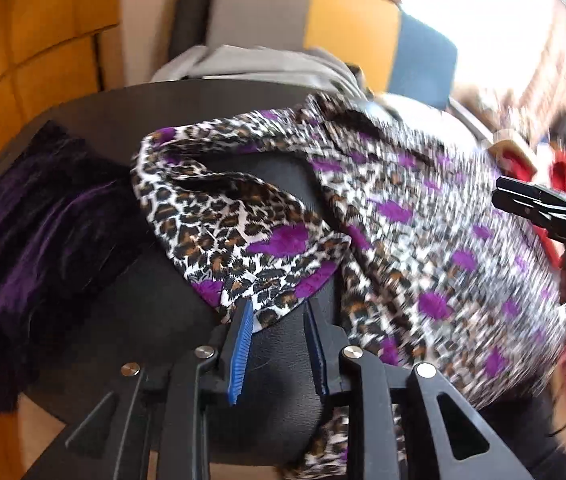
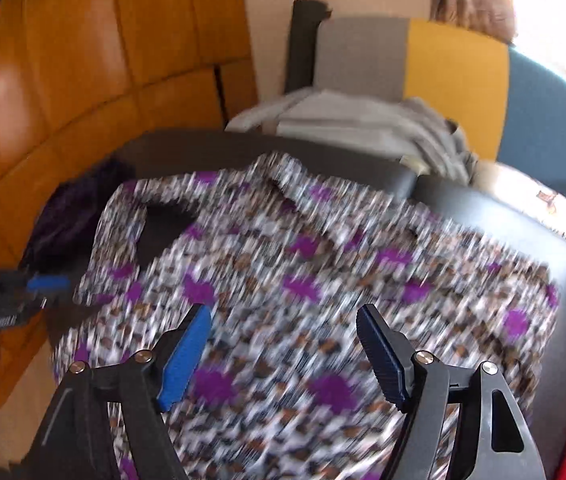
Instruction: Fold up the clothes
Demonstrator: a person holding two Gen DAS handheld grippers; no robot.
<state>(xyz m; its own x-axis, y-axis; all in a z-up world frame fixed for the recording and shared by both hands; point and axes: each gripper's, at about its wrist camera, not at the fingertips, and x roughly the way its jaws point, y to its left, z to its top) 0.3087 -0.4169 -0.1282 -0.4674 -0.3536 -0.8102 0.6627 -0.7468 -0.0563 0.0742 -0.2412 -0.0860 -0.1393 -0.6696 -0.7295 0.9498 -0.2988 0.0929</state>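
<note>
Two grippers hang over one spotted top point(image 2: 283, 280) – white with brown leopard marks and purple blobs. It lies spread on a dark table point(image 1: 95, 100), its neck and sleeve toward the far side and its body running back toward the person. Part of it hangs off the near edge.

The left gripper point(image 1: 279, 344) sits low at the near left. Its jaws stand a little apart, and a folded sleeve end of the top lies right at its fingertips point(image 1: 243, 332). I cannot tell if the cloth is pinched or only touching. The right gripper point(image 2: 283, 356) floats above the wide middle of the top, with its jaws spread wide and nothing in them.

So the sleeve lies straight ahead of the left jaws, and the left gripper is the nearer one to it. The sleeve end points across toward the body of the top, so I think a fold would carry it that way – to the right.

A dark purple cloth point(image 1: 31, 232) lies bunched at the left of the table, just beside the top. Grey clothes point(image 2: 363, 124) sit piled behind, by a striped chair point(image 2: 455, 68).
</note>
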